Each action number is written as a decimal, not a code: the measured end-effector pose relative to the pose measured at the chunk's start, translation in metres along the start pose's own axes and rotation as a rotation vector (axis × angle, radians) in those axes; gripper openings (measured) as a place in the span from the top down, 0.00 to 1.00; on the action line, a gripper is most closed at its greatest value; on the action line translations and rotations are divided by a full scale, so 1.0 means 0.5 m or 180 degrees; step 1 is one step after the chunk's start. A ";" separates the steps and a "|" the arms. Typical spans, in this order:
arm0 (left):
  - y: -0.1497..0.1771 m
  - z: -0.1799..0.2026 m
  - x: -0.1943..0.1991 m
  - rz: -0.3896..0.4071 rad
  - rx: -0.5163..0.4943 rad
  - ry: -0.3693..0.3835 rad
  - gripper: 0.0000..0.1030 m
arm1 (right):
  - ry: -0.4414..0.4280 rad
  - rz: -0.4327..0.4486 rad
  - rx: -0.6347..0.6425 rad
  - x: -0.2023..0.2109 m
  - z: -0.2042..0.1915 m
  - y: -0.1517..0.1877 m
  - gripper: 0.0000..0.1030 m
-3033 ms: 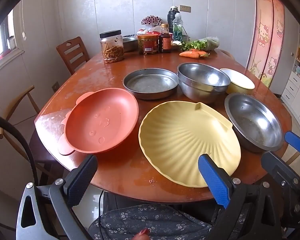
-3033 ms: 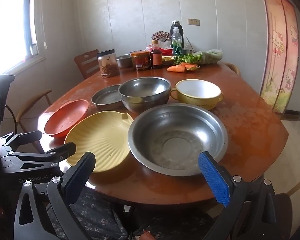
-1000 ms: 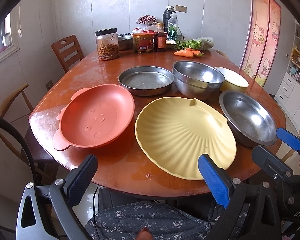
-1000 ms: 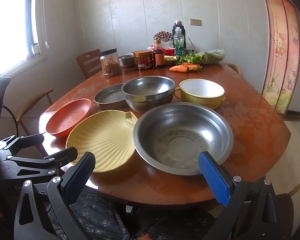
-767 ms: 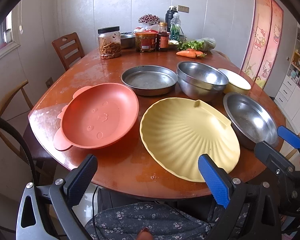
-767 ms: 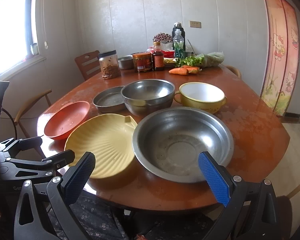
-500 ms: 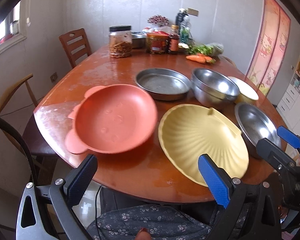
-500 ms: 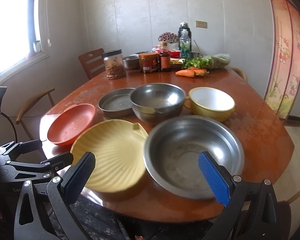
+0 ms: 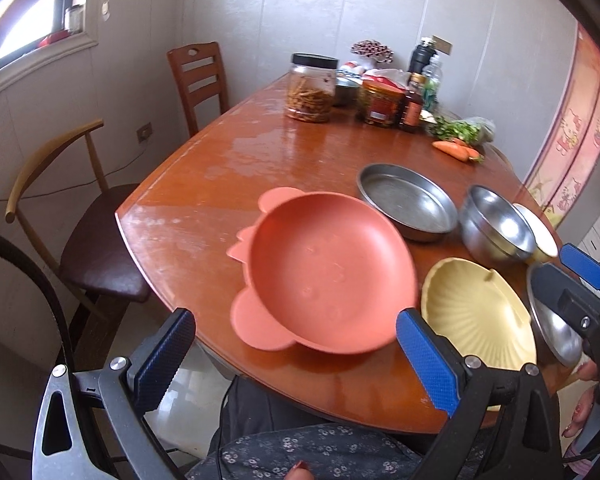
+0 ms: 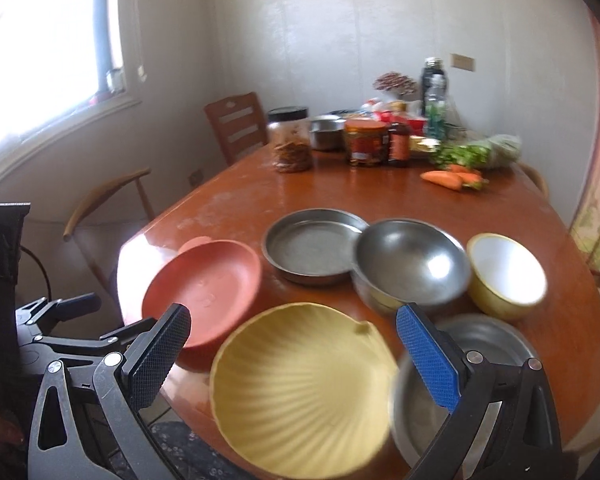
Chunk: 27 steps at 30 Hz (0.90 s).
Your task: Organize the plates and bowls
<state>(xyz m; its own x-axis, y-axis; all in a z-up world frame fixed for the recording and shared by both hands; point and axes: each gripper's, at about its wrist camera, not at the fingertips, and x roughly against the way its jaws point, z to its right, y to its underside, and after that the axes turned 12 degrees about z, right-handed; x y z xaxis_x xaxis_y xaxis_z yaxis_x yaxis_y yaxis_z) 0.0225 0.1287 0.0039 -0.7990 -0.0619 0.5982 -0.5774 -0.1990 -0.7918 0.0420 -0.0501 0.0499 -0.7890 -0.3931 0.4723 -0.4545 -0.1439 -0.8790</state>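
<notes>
A: Step in hand? Nothing is gripped. The left gripper [image 9: 296, 344] hangs off the near table edge, fingers spread wide, framing the orange plate [image 9: 328, 276]. The right gripper [image 10: 292, 344] is likewise wide apart and empty, the yellow shell plate [image 10: 300, 392] between its fingers in view.

B: So the approach, I'd judge; no stacking begun. Where do the dishes lie?

A: All on the wooden table [image 9: 228, 168], near end. Orange plate leftmost, shell plate just beside it, wide steel basin [image 10: 484, 364] to the right at the edge. Behind: flat steel pan [image 10: 310, 250], touching or nearly touching the deep steel bowl [image 10: 410, 264], then the yellow-and-white bowl [image 10: 506, 272].

B: Contents?

A: Every one looks empty. At the far end, a clear jar [image 9: 310, 88] holds brownish sticks; bottles and a red-labelled jar [image 9: 380, 104] are beside it, contents unclear. Carrots [image 9: 456, 150] and greens lie loose.

B: Next move?

A: Probably closing on a plate's near rim. The orange one has small ear tabs facing the left gripper. The rim is thin, so the fingers need to come in low and level.
</notes>
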 end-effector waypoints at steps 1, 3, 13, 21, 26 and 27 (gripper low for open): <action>-0.002 -0.008 -0.004 -0.0014 0.0012 -0.0014 0.02 | -0.0036 -0.0036 0.0045 -0.012 -0.009 -0.005 0.00; -0.006 -0.024 -0.015 -0.0060 0.0048 -0.0031 0.02 | -0.0101 -0.0067 0.0090 -0.033 -0.026 -0.014 0.00; -0.016 -0.075 -0.065 -0.0262 0.0212 -0.0067 0.02 | -0.0182 -0.0572 0.0105 -0.177 -0.063 -0.029 0.00; -0.017 -0.078 -0.093 -0.0370 0.0203 -0.0042 0.05 | -0.0233 -0.0814 0.0111 -0.243 -0.070 -0.017 0.09; -0.016 -0.073 -0.101 -0.0428 0.0171 0.0054 0.20 | -0.0251 -0.1044 0.0182 -0.284 -0.076 0.004 0.39; -0.016 -0.071 -0.103 -0.0435 0.0157 0.0053 0.21 | -0.0242 -0.1111 0.0155 -0.293 -0.073 0.012 0.45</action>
<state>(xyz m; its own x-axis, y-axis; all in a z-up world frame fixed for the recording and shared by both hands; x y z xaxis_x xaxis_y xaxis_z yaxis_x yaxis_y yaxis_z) 0.0624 0.1680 -0.0248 -0.7163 -0.0148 0.6977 -0.6725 -0.2523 -0.6958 0.1395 0.0399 -0.0219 -0.5559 -0.3788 0.7400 -0.6694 -0.3237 -0.6686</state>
